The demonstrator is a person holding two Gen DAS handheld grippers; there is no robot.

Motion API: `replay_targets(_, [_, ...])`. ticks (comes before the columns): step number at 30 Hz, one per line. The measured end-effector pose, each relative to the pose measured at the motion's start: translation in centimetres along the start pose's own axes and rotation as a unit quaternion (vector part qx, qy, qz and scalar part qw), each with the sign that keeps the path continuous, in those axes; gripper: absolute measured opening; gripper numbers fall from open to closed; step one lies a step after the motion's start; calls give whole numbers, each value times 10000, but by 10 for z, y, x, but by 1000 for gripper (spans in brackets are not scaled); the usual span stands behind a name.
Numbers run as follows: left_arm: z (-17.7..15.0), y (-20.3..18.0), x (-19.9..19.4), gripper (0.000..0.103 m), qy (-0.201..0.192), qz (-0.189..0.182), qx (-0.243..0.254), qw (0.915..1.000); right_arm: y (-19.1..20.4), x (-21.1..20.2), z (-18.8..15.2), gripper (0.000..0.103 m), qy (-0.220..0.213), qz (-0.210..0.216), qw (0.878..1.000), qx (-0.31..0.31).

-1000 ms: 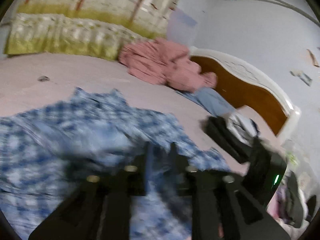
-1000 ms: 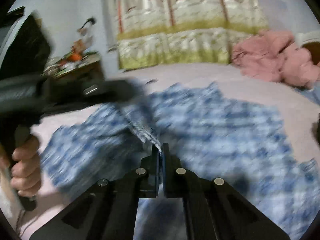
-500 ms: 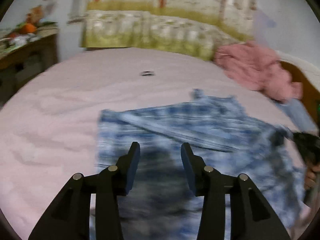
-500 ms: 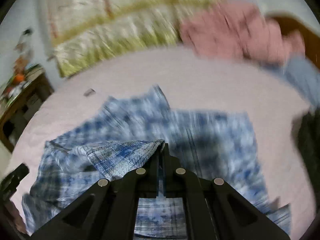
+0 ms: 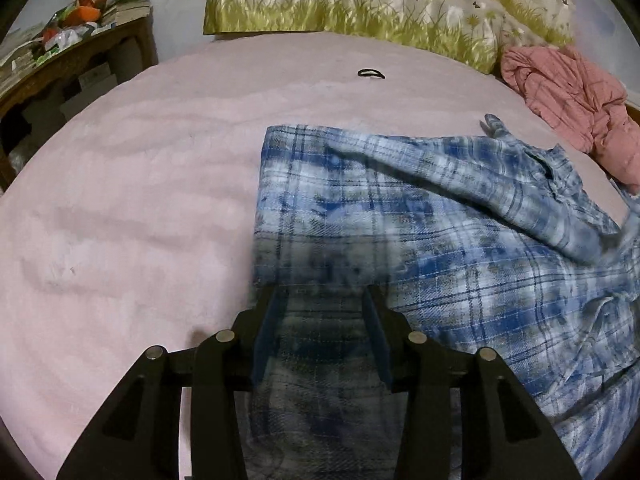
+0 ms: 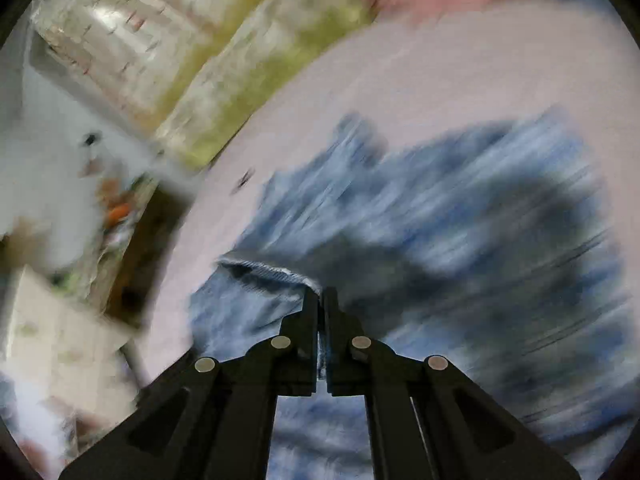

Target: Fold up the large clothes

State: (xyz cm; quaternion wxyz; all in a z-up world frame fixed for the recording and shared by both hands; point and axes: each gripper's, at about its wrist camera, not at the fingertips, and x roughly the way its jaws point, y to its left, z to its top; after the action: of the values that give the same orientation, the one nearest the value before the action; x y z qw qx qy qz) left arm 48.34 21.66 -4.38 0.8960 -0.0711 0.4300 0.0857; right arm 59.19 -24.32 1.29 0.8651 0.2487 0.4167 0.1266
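Pink bedding [image 5: 152, 168] carries the blue plaid shirt [image 5: 460, 240], partly folded. Left tongs [image 5: 320, 308] hover spread and empty over its near edge; right tongs [image 6: 319, 300] pinch a hem. Since the right view is heavily blurred, that thin pinch could slip and drop the fold crooked.

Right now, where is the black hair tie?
In the left wrist view the black hair tie lies on the pink bedspread, beyond the blue plaid shirt and near the floral pillows.
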Motion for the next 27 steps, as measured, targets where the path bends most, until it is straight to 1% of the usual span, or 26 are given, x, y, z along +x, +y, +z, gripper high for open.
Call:
replay_targets(1, [0,0,0,41,-2,16,15,10000,2,-1,0,3,-222,-640,9973,-269])
replay_targets(2, [-1,-1,0,41,-7,30,28,10000,1,1,-1,3,-339,-1174,9914,-478])
replay_targets(3, [-1,-2,1,41,-7,46,41,10000,-8,9,-2,3,-278,-1507,9869,-502])
replay_targets(4, [-1,-2,1,42,-4,57,52,10000,-17,15,-2,3,-136,-1437,9890,-337])
replay_targets(6, [0,-1,1,42,1,54,55,10000,-36,26,-2,3,231,-1017,9945,76])
replay_targets(7, [0,-1,1,42,2,48,50,10000,-37,28,-1,3,291,-927,9953,67])
replay_targets(10, [3,-1,3,42,10,39,50,10000,-16,21,-2,5,75,-722,9957,-582])
replay_targets(11, [3,-1,3,43,10,38,56,10000,-5,21,-3,16,56,-668,9942,-837])
replay_targets(12, [3,-1,3,44,10,37,60,10000,4,21,-5,42,53,-608,9928,-1030])
replay_targets(13, [3,-2,2,44,10,38,67,10000,9,24,-7,55,45,-614,9918,-1122])
replay_targets(14, [3,-2,2,44,10,45,76,10000,14,26,-10,63,21,-688,9904,-1202])
replay_targets(15, [2,-2,2,44,8,52,81,10000,16,29,-14,60,57,-774,9890,-1259])
replay_targets(16, [2,-3,2,44,6,57,85,9999,18,35,-17,55,216,-865,9870,-1335])
replay_targets(17, [3,-3,2,45,43,50,101,9999,17,41,-20,44,425,-918,9856,-1354])
replay_targets(18, [5,-3,1,45,107,34,130,9999,15,47,-21,38,565,-991,9849,-1304])
replay_targets(19, [7,-2,-2,46,155,54,162,9997,12,50,-22,37,646,-1061,9846,-1231])
replay_targets(20, [10,0,-8,46,102,161,189,9996,10,53,-23,33,676,-1108,9841,-1213])
replay_targets(21, [13,2,-15,50,-37,241,191,9995,9,57,-25,17,757,-1175,9826,-1223])
replay_targets(22, [16,6,-25,53,-210,277,157,9993,8,60,-26,7,824,-1232,9816,-1207])
replay_targets(23, [17,9,-32,55,-299,241,104,9992,7,59,-28,7,856,-1193,9822,-1175])
replay_targets(24, [19,13,-38,55,-351,157,32,9993,7,54,-26,6,782,-1210,9836,-1087])
replay_targets(25, [21,17,-44,55,-408,56,-56,9991,4,46,-23,6,693,-1207,9858,-936])
replay_targets(26, [23,21,-51,55,-479,-18,-150,9987,4,34,-20,6,531,-1099,9894,-786])
replay_targets(27, [24,24,-55,55,-536,-25,-206,9983,9,22,-17,6,377,-1030,9909,-776])
